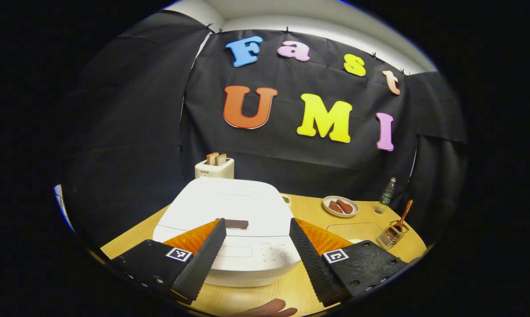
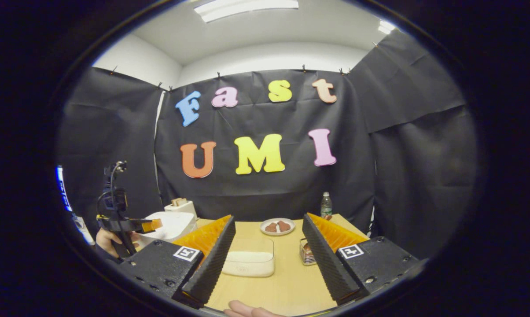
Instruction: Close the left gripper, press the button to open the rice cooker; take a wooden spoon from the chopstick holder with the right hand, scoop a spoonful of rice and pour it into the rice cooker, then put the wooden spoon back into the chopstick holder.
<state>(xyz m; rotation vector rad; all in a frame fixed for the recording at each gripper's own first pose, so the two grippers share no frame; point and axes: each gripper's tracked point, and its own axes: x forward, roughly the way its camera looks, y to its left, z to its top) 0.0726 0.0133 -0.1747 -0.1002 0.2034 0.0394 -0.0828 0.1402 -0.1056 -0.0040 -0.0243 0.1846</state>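
The white rice cooker [image 1: 230, 207] stands with its lid down right in front of my left gripper [image 1: 256, 259], which is open, its fingers spread either side of the cooker's front. A dark button [image 1: 236, 223] sits on the lid. At the far right, a wire chopstick holder [image 1: 392, 235] holds the wooden spoon [image 1: 403, 215]. My right gripper [image 2: 267, 264] is open and holds nothing. Ahead of it lies a clear container of rice [image 2: 249, 257]. The chopstick holder [image 2: 307, 253] is partly hidden behind its right finger. The rice cooker [image 2: 170, 224] is at the left.
On the wooden table [image 2: 287, 281] are a toaster [image 1: 214, 167] with bread, a plate [image 1: 340, 206] of brown food and a water bottle [image 1: 387, 193] at the back. A hand [image 2: 104, 240] holds the left gripper.
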